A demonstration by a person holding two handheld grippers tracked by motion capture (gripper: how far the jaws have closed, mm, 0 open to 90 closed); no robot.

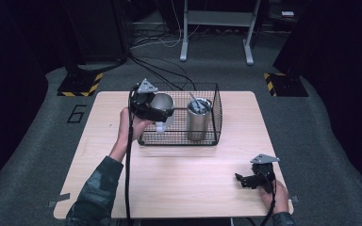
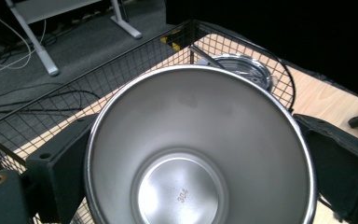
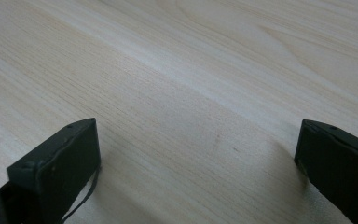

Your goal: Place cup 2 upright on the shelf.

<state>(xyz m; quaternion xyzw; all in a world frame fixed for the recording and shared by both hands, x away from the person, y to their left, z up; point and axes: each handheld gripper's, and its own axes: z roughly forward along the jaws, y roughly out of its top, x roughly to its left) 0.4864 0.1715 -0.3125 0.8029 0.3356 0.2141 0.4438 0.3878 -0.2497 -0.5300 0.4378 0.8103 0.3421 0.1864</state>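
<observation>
My left gripper (image 1: 162, 110) is shut on a steel cup (image 1: 162, 103), held tilted over the left half of the black wire basket (image 1: 207, 139). In the left gripper view the cup (image 2: 200, 154) shows its empty inside, stamped 304 at the bottom, with a black jaw pressed on each side. A second steel cup (image 1: 198, 120) stands upright in the basket's right half with something thin sticking out of it; its rim (image 2: 244, 70) peeks from behind the held cup. My right gripper (image 1: 243, 179) rests open low over the table's front right, and its gripper view has bare wood between the jaws (image 3: 196, 154).
The light wooden table (image 1: 179, 179) stretches in front of the basket. Cables and a grey frame's legs (image 1: 217, 28) lie on the floor beyond the far edge. Yellow-black striped bases (image 1: 80, 84) stand at both back corners.
</observation>
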